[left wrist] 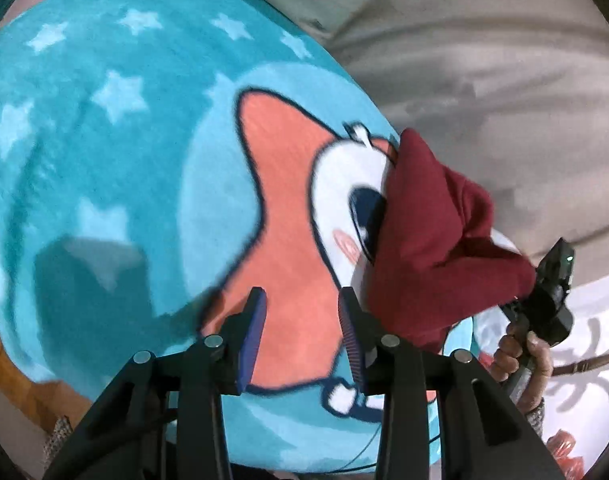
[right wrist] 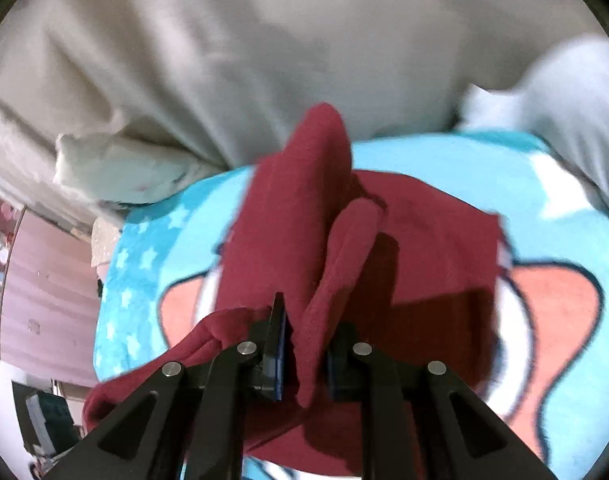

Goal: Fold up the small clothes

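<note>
A small dark red garment [left wrist: 428,236] hangs bunched above a blue star-patterned blanket [left wrist: 104,152] with a pink and white cartoon face. My right gripper [right wrist: 306,344] is shut on a fold of the red garment [right wrist: 316,240] and holds it up; the cloth drapes on both sides of the fingers. The right gripper also shows in the left wrist view [left wrist: 544,280], gripping the garment's edge. My left gripper [left wrist: 304,324] is open and empty, hovering over the pink part of the blanket, just left of the garment.
A beige sheet [left wrist: 484,80] covers the area beyond the blanket. A white pillow [right wrist: 116,168] lies at the blanket's far left edge. A pink door or cabinet [right wrist: 48,292] stands at the left.
</note>
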Demonstrator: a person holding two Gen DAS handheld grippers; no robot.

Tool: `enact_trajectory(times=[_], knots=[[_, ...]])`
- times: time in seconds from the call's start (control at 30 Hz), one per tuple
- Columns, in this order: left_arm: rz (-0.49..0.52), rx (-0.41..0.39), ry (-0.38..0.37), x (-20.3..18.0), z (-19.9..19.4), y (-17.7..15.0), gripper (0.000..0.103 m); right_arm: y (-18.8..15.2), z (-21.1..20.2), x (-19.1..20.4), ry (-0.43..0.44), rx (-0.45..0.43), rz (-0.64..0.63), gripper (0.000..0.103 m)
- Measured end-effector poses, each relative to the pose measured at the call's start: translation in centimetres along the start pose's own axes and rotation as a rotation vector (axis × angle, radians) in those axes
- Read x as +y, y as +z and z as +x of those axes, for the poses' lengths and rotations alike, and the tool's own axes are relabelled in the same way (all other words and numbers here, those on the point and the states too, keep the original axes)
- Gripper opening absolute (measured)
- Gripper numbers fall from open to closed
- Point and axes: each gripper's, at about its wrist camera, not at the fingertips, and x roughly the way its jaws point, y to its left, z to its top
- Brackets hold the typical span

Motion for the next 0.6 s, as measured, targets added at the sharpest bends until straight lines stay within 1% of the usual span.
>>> enact_trajectory(times=[0.07,0.13,0.17,0.23,0.27,0.3,0.33,0.37,0.4,0.43,0.47,0.53,0.6], knots=[[0.011,0.023,-0.002,-1.5,1.2,-0.7,0.035,-0.8,-0.2,-2.8,-0.008,0.006,0.032,0.013],[0.029,0.049,-0.007,-3.0,2.3,-1.2,0.035,-1.6,0.3,-5.0,-0.026,0.009,0.058,0.013],[0.045,0.068,-0.015,-4.0,2.8,-1.6,0.036,-1.8,0.5,-6.0,-0.004,0.011,0.076,0.013],[0.079,0.103,-0.036,-6.2,4.1,-1.8,0.044,-1.9,0.3,-7.8,0.048,0.014,0.133,0.014],[0.097,0.117,-0.045,-7.1,4.7,-1.9,0.046,-1.8,-0.1,-8.2,0.066,0.009,0.15,0.015],[0.119,0.129,-0.052,-8.3,5.5,-2.0,0.046,-1.7,-0.8,-8.3,0.072,0.001,0.153,0.021],[0.145,0.137,-0.058,-9.4,6.4,-2.0,0.046,-1.7,-1.9,-7.9,0.056,-0.02,0.139,0.022],[0.164,0.142,-0.059,-10.1,7.0,-2.0,0.046,-1.7,-2.8,-7.8,0.042,-0.036,0.123,0.03],[0.193,0.147,-0.054,-11.0,8.0,-2.2,0.046,-1.7,-3.6,-7.5,0.055,-0.044,0.113,0.045],[0.213,0.15,-0.043,-11.6,8.7,-2.4,0.048,-1.8,-4.0,-7.1,0.087,-0.046,0.114,0.051],[0.242,0.155,-0.02,-12.2,9.6,-2.6,0.048,-1.9,-4.4,-6.9,0.118,-0.048,0.125,0.055],[0.274,0.168,0.015,-12.8,11.1,-3.2,0.048,-2.2,-4.5,-6.5,0.15,-0.043,0.147,0.055],[0.295,0.166,0.036,-13.3,11.7,-3.6,0.049,-2.8,-4.4,-5.8,0.186,-0.025,0.153,0.055]])
